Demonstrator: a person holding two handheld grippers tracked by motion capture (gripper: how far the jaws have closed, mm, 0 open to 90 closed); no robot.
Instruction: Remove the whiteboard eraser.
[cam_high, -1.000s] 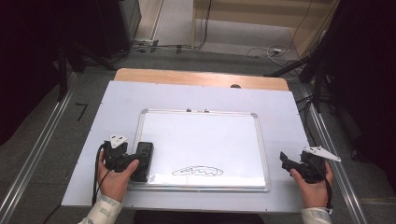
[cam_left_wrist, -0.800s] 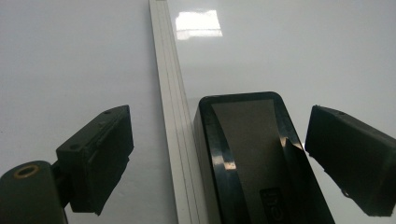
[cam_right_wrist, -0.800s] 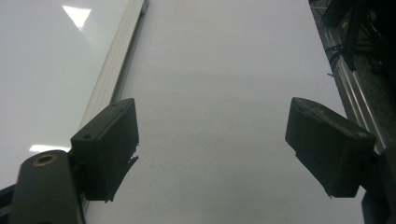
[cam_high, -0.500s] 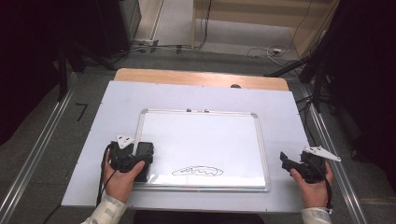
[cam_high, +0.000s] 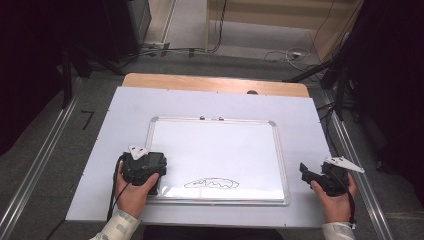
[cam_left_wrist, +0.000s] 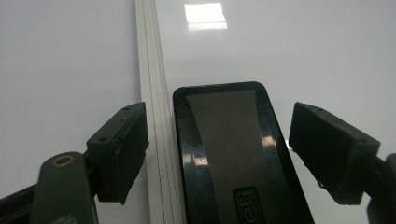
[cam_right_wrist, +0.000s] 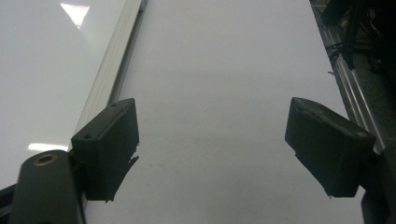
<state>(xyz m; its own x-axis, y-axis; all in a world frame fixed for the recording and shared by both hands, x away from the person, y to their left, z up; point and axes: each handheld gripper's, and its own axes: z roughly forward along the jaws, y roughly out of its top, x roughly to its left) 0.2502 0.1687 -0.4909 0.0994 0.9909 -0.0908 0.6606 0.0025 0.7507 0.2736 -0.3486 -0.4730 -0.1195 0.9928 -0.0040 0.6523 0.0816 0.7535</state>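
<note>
A white whiteboard (cam_high: 215, 150) lies flat on the table with a black scribble (cam_high: 211, 183) near its front edge. My left gripper (cam_high: 145, 167) hangs over the board's left rim, open, with its jaws on either side of a black eraser (cam_left_wrist: 229, 149) without touching it. That eraser lies on the board just inside the frame (cam_left_wrist: 152, 93). My right gripper (cam_high: 312, 176) rests on the white table to the right of the board, open and with nothing between its jaws (cam_right_wrist: 224, 149); the board's frame (cam_right_wrist: 109, 60) runs along its left.
The white tabletop (cam_high: 125, 115) rests on a wooden top (cam_high: 210, 84) that shows at the back. Metal rails (cam_high: 42, 160) run along both sides of the table. Cables (cam_high: 280, 52) lie on the floor behind.
My left gripper has moved right, from beside the eraser to over it, so the jaws now flank it. The right gripper has stayed put.
</note>
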